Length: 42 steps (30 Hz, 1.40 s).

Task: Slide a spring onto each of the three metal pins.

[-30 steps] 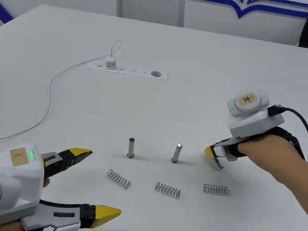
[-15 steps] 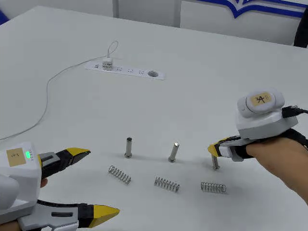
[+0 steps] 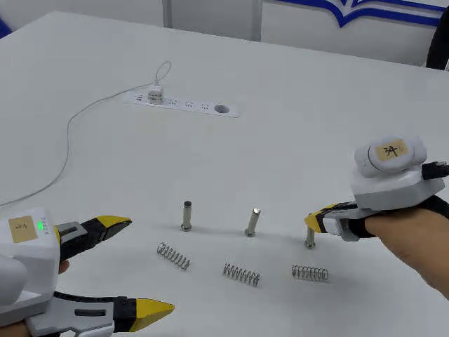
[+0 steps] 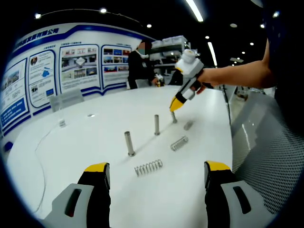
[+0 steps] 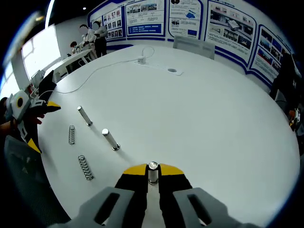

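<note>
Three metal pins stand in a row on the white table (image 3: 295, 140): the left pin (image 3: 186, 215), the middle pin (image 3: 252, 222) and the right pin (image 3: 309, 239). My right gripper (image 3: 313, 223) is shut on the right pin (image 5: 153, 172), whose top shows between the yellow tips. Three springs lie in front of the pins: the left spring (image 3: 172, 255), the middle spring (image 3: 241, 274) and the right spring (image 3: 310, 273). Near the front left, my left gripper (image 3: 137, 265) stands open and holds nothing. In its own view the left gripper (image 4: 156, 168) faces the nearest spring (image 4: 148, 167).
A white power strip (image 3: 184, 104) with a plugged charger and a trailing cable (image 3: 70, 126) lies far back on the table. People stand beyond the table edge (image 5: 90, 35). Bare tabletop spreads between the pins and the strip.
The pin in my right gripper has gone from tilted above the table to nearly upright with its foot on the surface. My left gripper has kept its place and stays open.
</note>
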Each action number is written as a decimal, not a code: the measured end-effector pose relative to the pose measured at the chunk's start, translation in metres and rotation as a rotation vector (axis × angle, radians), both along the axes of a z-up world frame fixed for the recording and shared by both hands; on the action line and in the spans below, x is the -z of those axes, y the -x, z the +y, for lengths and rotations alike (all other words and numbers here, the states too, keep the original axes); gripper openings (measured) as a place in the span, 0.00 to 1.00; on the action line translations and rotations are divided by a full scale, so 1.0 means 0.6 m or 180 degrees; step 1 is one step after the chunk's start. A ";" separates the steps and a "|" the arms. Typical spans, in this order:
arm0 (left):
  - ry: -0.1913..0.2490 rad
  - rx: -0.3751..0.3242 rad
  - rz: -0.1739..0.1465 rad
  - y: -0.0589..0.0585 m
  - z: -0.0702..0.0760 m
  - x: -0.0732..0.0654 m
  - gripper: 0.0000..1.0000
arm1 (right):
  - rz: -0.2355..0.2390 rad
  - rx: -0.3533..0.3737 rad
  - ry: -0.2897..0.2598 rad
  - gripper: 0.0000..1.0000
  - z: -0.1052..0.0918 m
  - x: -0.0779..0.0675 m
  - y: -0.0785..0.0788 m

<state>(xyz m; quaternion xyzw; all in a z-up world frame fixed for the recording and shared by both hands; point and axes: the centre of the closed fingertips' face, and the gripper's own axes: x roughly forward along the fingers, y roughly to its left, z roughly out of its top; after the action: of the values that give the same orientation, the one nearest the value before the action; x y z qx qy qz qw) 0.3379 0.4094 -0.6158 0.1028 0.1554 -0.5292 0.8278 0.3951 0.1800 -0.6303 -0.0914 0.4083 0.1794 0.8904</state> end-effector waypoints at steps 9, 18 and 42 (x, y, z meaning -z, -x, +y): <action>-0.0006 0.0007 -0.0015 0.000 -0.001 -0.002 0.83 | -0.0019 -0.0020 0.0005 0.09 -0.001 -0.003 0.007; -0.0011 0.0007 -0.0023 0.003 -0.002 -0.005 0.83 | -0.0001 -0.0197 0.0166 0.09 0.001 -0.001 0.010; -0.0010 0.0005 -0.0027 0.003 -0.003 -0.007 0.83 | -0.0097 -0.0287 0.0231 0.16 -0.006 -0.011 0.017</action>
<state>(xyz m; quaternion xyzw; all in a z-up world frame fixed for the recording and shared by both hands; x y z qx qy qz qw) 0.3363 0.4076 -0.6119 0.1065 0.1527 -0.5292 0.8278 0.3851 0.1766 -0.6235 -0.1447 0.3964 0.2029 0.8836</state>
